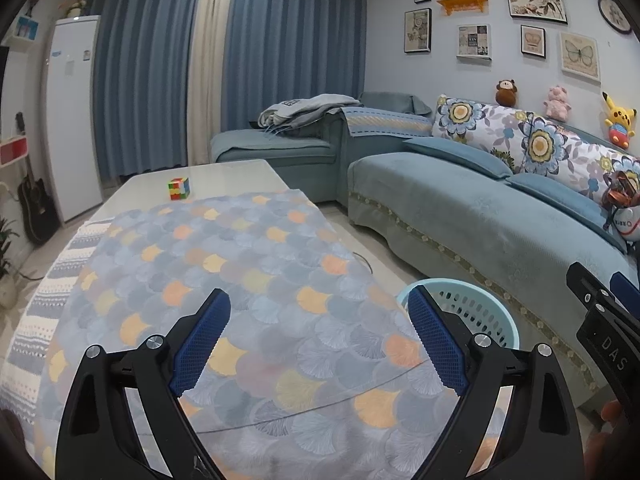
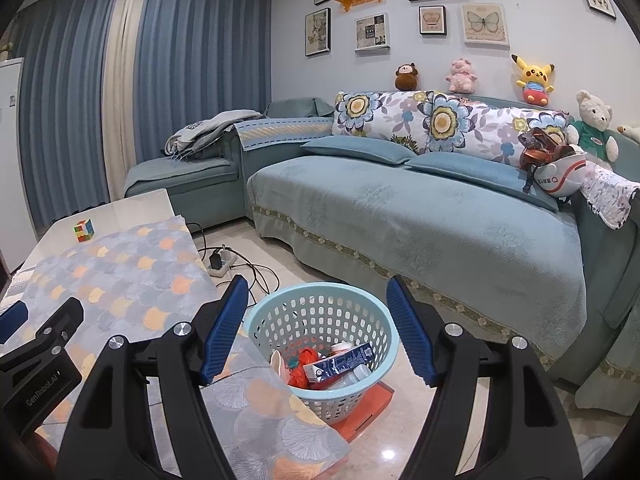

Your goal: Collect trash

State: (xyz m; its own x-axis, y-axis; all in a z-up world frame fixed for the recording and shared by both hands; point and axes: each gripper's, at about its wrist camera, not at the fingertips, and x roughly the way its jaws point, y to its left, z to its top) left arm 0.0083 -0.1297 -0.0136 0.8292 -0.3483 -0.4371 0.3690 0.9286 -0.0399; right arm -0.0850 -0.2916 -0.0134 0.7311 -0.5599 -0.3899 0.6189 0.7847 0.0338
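One long teal sofa point(image 2: 420, 216) is seen running along the wall, with two flowered cushions point(image 2: 404, 120) propped on its back and two plain blue cushions point(image 2: 360, 148) laid flat in front of them. One low table point(image 1: 208, 178) is seen at the left, most of it draped in a single scale-patterned cloth point(image 1: 248, 280), and one colour cube point(image 1: 178, 189) is left standing on the bare far end. Down on the floor, between table and sofa, one pale blue perforated basket point(image 2: 320, 344) is found, set on an orange board point(image 2: 372, 404); the trash is gathered inside it, where one blue-and-white carton point(image 2: 340, 364), some red crumpled scraps point(image 2: 304, 364) and what looks like a pale bottle point(image 2: 352, 378) can be made out, though an exact count of pieces cannot be given. On the sofa back four plush toys are counted in the right wrist view: one brown point(image 2: 407, 76), one pink point(image 2: 460, 74), one yellow point(image 2: 534, 78) and one white bear point(image 2: 594, 124). The left gripper point(image 1: 320, 336) is held wide open over the cloth with nothing between its two blue pads. The right gripper point(image 2: 316, 328) is likewise spread wide and empty, poised above the basket.
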